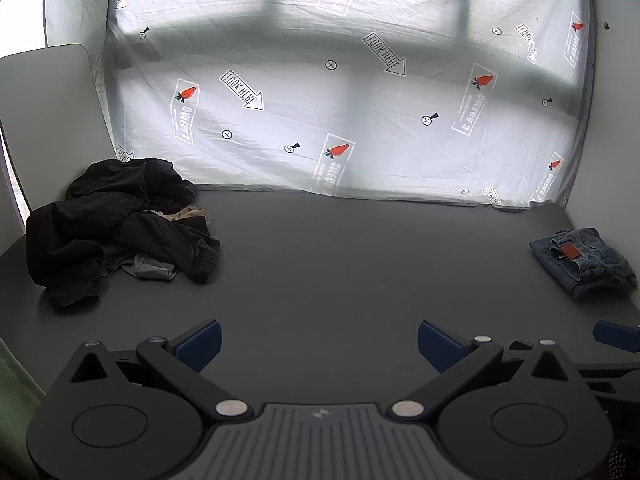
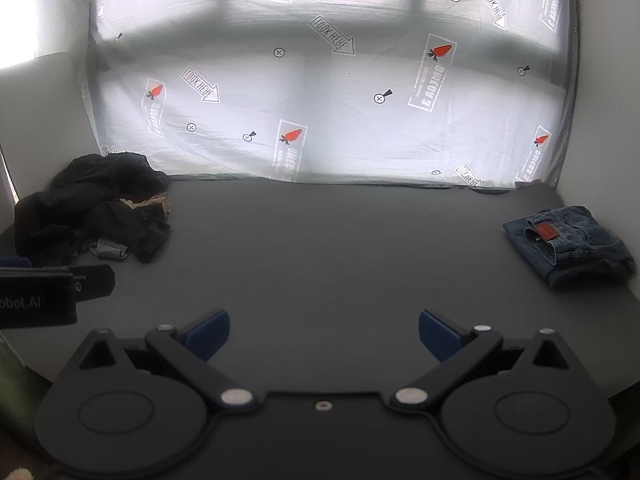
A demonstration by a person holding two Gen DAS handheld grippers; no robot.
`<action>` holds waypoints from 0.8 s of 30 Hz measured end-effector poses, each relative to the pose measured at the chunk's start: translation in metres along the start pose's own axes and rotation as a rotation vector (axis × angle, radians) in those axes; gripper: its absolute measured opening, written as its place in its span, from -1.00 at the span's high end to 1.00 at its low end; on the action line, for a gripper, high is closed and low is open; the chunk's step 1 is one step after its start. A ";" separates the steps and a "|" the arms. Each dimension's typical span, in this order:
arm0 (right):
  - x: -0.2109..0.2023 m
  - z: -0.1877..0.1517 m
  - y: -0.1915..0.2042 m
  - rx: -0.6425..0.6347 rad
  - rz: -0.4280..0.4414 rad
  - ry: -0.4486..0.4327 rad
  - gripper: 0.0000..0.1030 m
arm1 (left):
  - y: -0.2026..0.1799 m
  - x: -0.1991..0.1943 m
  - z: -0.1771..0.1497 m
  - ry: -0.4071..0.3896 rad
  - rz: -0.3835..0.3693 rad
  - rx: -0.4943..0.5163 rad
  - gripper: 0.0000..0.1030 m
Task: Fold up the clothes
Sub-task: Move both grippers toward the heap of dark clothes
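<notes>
Clothes: a crumpled dark heap at ten o'clock on the grey table, and folded blue jeans at three o'clock.

The left gripper and the right gripper both hover over the near table edge with jaws spread wide, holding nothing. In my judgement, one garment should be pinched at its edge and pulled free, so the others do not follow, then spread flat in the middle. The backdrop sheet reads "LOOK HERE"; the jeans carry a brown patch, its text too small to read.
</notes>
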State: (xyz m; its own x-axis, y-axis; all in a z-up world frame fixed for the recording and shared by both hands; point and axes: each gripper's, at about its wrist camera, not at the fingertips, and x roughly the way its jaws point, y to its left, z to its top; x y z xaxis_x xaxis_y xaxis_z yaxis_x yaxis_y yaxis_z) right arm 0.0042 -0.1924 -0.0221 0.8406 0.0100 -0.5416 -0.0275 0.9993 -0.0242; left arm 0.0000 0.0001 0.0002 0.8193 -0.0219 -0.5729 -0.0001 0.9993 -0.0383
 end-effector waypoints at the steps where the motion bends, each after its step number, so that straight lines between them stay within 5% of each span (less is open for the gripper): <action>1: 0.001 0.000 0.000 0.000 -0.002 -0.001 -0.98 | 0.000 0.000 0.001 0.000 0.000 0.000 -1.00; 24: 0.013 0.012 0.016 -0.012 -0.002 0.009 -0.98 | 0.008 0.003 0.010 0.007 0.007 -0.020 -1.00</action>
State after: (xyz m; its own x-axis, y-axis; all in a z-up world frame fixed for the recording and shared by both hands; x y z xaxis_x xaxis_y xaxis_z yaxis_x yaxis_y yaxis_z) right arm 0.0210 -0.1763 -0.0191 0.8355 0.0078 -0.5495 -0.0324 0.9989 -0.0352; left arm 0.0083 0.0083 0.0064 0.8150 -0.0155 -0.5793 -0.0172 0.9986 -0.0509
